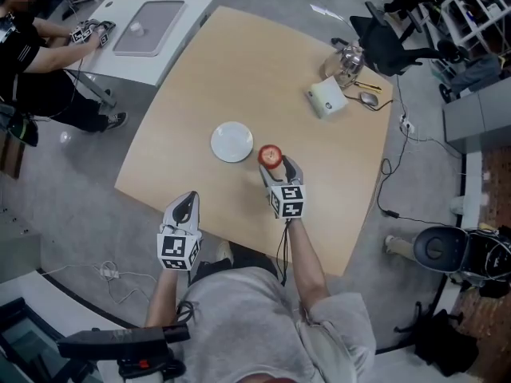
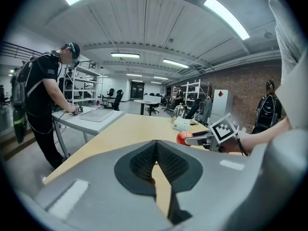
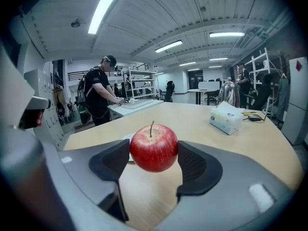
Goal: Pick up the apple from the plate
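The apple [image 3: 154, 147] sits between the jaws of my right gripper [image 1: 272, 164], up off the tabletop [image 1: 239, 70] and just right of the plate [image 1: 231, 142], which lies near the middle, a bit toward my edge. My left gripper [image 1: 188, 201] is out at the near left edge, well apart from the plate. The tissue box [image 1: 326, 99] lies by the far right corner, with the kettle [image 1: 346, 64] just behind it and the mouse [image 1: 368, 98] just to its right.
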`<state>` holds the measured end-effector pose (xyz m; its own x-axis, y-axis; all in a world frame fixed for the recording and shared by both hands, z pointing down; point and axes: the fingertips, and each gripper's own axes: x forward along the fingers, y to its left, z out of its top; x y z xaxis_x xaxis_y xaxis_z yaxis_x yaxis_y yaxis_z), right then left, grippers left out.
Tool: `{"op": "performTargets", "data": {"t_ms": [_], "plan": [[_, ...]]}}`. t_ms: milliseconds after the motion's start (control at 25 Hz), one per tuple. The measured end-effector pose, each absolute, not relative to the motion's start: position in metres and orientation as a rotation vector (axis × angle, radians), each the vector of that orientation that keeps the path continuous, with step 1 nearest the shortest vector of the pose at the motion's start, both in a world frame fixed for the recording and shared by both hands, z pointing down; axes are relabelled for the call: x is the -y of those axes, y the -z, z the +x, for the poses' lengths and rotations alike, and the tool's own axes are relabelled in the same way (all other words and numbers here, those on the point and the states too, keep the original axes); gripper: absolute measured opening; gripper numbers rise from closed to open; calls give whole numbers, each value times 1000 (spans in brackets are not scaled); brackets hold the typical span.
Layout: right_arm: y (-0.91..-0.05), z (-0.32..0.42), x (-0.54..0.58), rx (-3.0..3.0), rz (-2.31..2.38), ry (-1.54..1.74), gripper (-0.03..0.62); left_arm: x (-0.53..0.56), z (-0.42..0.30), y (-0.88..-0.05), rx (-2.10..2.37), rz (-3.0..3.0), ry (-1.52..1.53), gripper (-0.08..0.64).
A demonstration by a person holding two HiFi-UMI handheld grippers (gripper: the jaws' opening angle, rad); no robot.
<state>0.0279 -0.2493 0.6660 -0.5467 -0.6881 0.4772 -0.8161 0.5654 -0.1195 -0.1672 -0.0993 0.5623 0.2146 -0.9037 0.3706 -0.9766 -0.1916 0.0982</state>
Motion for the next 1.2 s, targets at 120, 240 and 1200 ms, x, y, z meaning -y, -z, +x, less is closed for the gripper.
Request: {"op": "performTargets", "data": {"t_ms": [120, 240, 1200], "plan": [[-665, 39, 245, 2412, 1249, -475, 319, 99, -160, -560, 1746, 2202, -334, 20], [-664, 50, 240, 2400, 1276, -480, 319, 98, -154, -559, 1728, 2219, -341, 20], [-668, 135, 207, 2293, 1512, -528, 319, 100, -99, -561, 1552, 2372, -376, 20]]}}
